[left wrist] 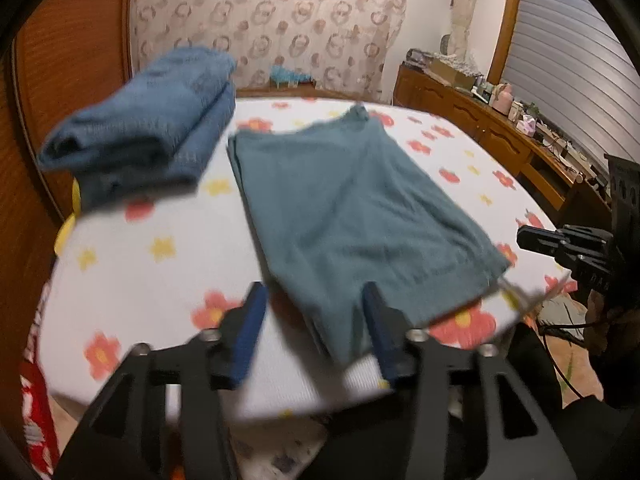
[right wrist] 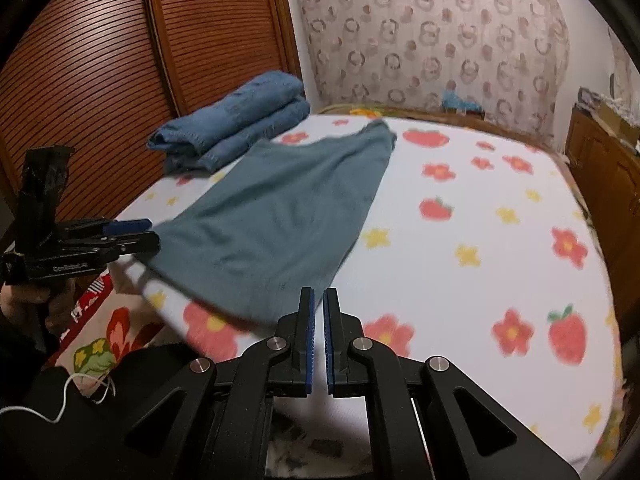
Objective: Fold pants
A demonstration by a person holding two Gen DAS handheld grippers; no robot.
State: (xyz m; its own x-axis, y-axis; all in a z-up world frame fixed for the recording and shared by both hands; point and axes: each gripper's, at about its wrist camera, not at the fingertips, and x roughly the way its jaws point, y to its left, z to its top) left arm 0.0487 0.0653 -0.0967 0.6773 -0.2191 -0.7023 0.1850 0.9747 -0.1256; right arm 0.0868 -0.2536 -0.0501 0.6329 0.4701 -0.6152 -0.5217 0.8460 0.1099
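left wrist: left gripper (left wrist: pixel 314 300) fingers apart over near hem of teal pants (left wrist: pixel 352 204) flat on flowered bed (left wrist: pixel 160 216), folded jeans (left wrist: pixel 140 136) behind | right wrist: right gripper (right wrist: pixel 319 300) fingers together, holding nothing, at pants' near edge

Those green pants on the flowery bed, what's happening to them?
A person is folding clothes with a two-finger gripper in each hand. The teal pants lie flat, already folded over, on the flowered sheet. The left gripper is open at the pants' near edge, with cloth between its fingers but not pinched. The right gripper is shut and holds nothing, just past the pants' near corner. A folded pair of blue jeans sits farther back, finished.
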